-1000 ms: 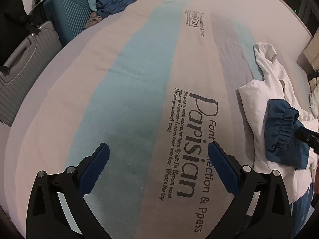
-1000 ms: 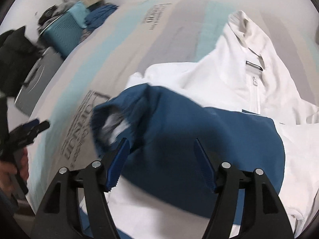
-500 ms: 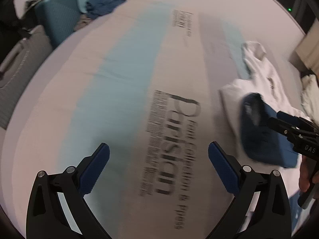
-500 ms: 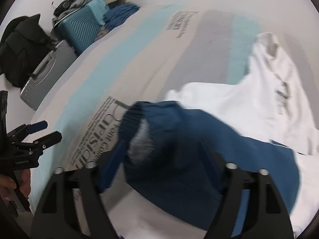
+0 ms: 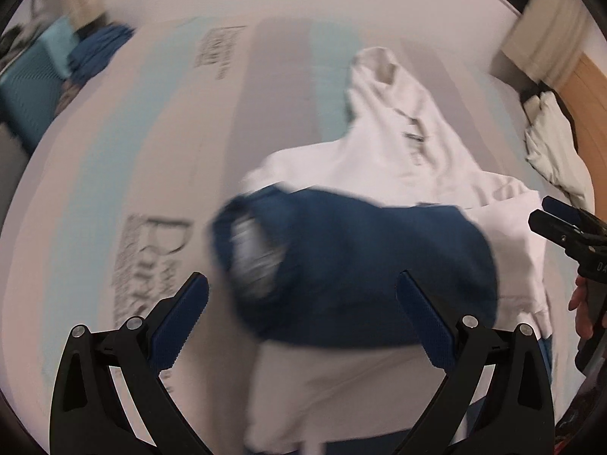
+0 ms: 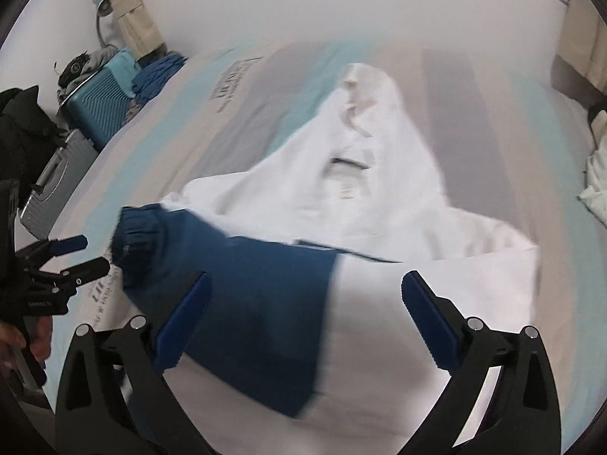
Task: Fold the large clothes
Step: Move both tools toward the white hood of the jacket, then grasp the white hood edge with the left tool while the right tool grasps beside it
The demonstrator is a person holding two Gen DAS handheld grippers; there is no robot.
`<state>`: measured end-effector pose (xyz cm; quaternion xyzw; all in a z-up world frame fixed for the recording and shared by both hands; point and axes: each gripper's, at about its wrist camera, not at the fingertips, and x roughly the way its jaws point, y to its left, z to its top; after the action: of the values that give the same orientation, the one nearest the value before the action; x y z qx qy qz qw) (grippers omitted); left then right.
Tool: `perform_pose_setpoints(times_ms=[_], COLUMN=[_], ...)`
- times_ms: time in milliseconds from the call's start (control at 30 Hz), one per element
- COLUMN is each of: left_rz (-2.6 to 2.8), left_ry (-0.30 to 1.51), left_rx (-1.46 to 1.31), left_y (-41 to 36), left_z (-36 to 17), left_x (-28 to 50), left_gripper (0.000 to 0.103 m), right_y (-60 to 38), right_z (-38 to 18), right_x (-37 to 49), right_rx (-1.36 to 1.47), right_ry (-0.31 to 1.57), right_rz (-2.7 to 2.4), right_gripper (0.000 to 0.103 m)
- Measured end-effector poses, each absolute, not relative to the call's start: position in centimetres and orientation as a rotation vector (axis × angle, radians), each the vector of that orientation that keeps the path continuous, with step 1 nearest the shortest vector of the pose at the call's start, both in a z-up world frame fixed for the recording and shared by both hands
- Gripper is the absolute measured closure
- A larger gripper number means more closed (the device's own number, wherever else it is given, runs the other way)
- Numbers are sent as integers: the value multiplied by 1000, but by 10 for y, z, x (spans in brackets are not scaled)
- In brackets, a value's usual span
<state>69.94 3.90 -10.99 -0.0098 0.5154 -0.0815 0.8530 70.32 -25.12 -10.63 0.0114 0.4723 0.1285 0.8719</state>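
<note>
Here, the white-and-blue fabric jacket is spread under the empty, wide-spread left gripper and right gripper.

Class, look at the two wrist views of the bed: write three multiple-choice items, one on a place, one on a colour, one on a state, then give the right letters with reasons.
1. Where does the white jacket lie?
A. on the striped bedspread
B. inside the teal suitcase
C. on the floor

2. What colour is the sleeve with the elastic cuff?
A. red
B. dark blue
C. yellow

3. How do the left gripper and right gripper stand?
A. both shut on cloth
B. one shut, one open
C. both open

Answers: 1 A, the jacket spreads over the stripes; 2 B, the sleeve shows dark blue in both views; 3 C, each gripper's fingers stand wide apart, gripping nothing.
</note>
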Motion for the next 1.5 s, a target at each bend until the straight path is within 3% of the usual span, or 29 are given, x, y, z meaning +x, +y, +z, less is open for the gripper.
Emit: perform_pose_setpoints(times_ms=[433,933,1000,1067,1300,1367,1500], left_rz=[-256,-329,-340,-366,-412,-406,-409], left_ry=[1102,1097,1099,1099,1131,1140,1148], left_rx=[108,129,164,198,173,154,147], left_y=[-67,-87,-88,-88,-84,-84,-87], left_z=[-98,-139,-149,-159,-193,-199,-208], left_x=[815,936,954,970,1029,1046,1069], left_gripper=[6,6,6,6,6,6,6], right_y=[-354,-330,-323,-316,-307,-306,-308], right_z=[-84,-116,-128,-140,-174,-180,-191], right_x=[766,889,911,928,993,1008,1038], right_rx=[-32,-38,-79,-116,-162,-138,-80], right_ry=[982,966,994,1032,1076,1098,1123], right_rz=[264,333,356,392,389,390,361], right_gripper=[7,7,12,25,23,16,13])
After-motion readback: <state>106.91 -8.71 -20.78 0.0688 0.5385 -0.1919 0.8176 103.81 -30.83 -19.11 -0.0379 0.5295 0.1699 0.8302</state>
